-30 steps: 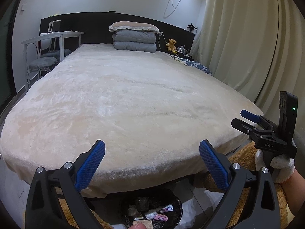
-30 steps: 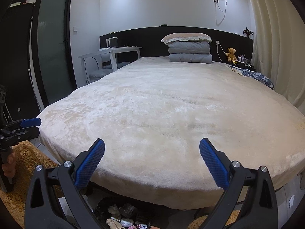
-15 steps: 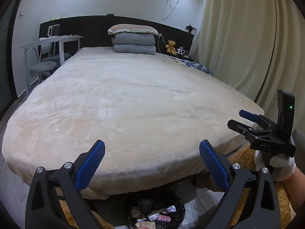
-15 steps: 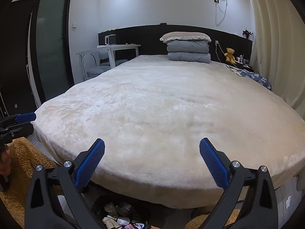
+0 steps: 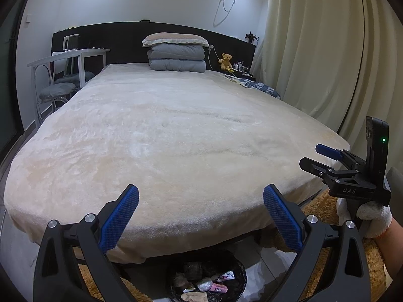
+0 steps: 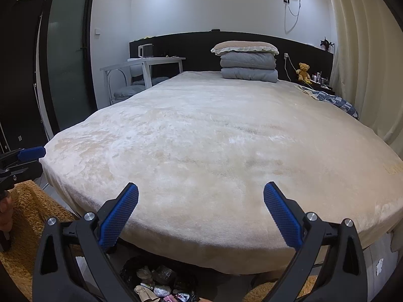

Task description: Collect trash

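A black-lined trash bin (image 5: 209, 280) holding several wrappers and crumpled scraps stands on the floor at the foot of the bed, below both grippers; it shows again in the right wrist view (image 6: 161, 280). My left gripper (image 5: 201, 202) is open over the bed's near edge, nothing between its blue pads. My right gripper (image 6: 201, 201) is likewise open and empty. The right gripper (image 5: 327, 156) appears at the right of the left wrist view, held by a white-gloved hand (image 5: 365, 212). The left gripper's blue fingertip (image 6: 31, 153) shows at the left edge of the right wrist view.
A wide bed with a cream plush cover (image 5: 176, 136) fills both views. Folded grey bedding and a pillow (image 5: 177, 54) sit at the headboard, a teddy bear (image 5: 226, 60) beside them. White table and chairs (image 5: 68, 70) stand left, curtains (image 5: 314, 63) right, brown shaggy rugs (image 6: 27, 216) on the floor.
Both grippers have risen and tilted slightly, so the bed sits lower in view and more of the trash bin shows. Both stay open and empty.
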A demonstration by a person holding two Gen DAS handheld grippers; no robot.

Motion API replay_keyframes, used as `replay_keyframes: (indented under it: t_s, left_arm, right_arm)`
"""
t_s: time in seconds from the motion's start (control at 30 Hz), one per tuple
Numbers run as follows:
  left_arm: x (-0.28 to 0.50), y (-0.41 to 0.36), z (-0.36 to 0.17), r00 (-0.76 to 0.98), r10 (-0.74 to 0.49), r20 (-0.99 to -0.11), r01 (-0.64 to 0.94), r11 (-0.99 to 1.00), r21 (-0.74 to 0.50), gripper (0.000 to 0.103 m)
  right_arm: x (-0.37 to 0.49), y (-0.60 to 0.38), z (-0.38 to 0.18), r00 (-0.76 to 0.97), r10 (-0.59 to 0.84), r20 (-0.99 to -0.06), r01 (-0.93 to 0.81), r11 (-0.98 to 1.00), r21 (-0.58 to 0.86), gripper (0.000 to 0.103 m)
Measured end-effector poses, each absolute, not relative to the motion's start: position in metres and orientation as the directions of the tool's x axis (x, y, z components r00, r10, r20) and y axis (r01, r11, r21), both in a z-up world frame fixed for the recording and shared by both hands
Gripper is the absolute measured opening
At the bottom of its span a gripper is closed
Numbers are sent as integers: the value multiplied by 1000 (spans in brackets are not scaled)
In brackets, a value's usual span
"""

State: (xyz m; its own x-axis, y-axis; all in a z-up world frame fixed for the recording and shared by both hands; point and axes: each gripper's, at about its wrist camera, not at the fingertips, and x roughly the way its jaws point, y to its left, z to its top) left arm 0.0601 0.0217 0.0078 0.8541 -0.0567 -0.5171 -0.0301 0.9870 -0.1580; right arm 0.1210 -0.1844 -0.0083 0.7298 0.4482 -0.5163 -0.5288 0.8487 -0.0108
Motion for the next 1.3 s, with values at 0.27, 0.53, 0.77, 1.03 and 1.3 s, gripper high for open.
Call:
replay_keyframes:
  t_s: [0.27, 0.53, 0.77, 1.03, 1.3]
  left_arm:
    - [60, 22, 8, 855, -56, -515, -30, 987, -157, 96]
    - [60, 22, 8, 856, -54, -515, -31, 987, -155, 96]
    - [60, 22, 8, 856, -53, -515, -32, 987, -155, 96]
    - [60, 21, 8, 857, -56, -512, -29, 987, -156, 96]
    - [61, 22, 9, 856, -54, -514, -29, 988, -151, 96]
  right_arm:
    - [121, -184, -8, 730, 448, -515, -529, 849, -11, 99]
    - [121, -185, -9, 732, 446, -515, -527, 850, -13, 99]
    - [120, -184, -9, 732, 445, -516, -526, 850, -13, 99]
    - [120, -184, -9, 731, 445, -517, -527, 850, -14, 99]
    - [121, -185, -12, 732, 441, -519, -524, 852, -15, 99]
